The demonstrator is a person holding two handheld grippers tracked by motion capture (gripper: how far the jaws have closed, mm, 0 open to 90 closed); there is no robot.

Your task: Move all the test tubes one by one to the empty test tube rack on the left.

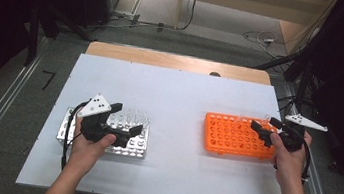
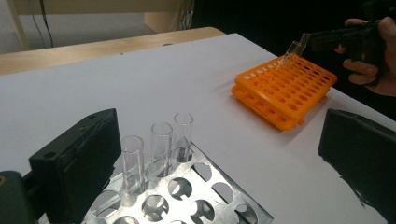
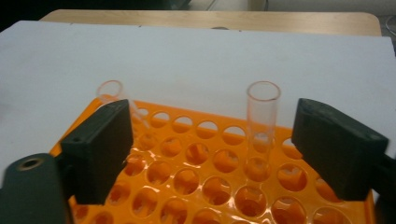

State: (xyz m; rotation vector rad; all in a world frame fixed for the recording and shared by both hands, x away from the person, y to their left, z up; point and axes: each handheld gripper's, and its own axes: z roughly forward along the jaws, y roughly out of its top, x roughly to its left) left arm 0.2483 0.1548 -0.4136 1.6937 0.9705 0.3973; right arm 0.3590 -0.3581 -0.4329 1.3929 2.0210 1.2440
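Tubes between two racks, both my grippers wide and empty.
My left gripper (image 1: 124, 121) hovers over the metal rack (image 1: 139, 149) at 7 o'clock; right gripper (image 3: 208, 154) straddles an upright tube (image 3: 261, 119) in the orange rack (image 1: 214, 145) at 4 o'clock. Next, I judge, closing gently.

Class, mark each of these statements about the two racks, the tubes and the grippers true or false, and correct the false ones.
1. Three clear tubes stand in the metal rack. True.
2. The orange rack sits on the person's left side of the table. False: it is on the right, by the right gripper.
3. The left gripper is shut on a tube. False: its fingers are apart, holding nothing.
4. Two tubes sit in the orange rack, an upright tube and a leaning tube. True.
5. The table's top is covered by a white sheet. True.
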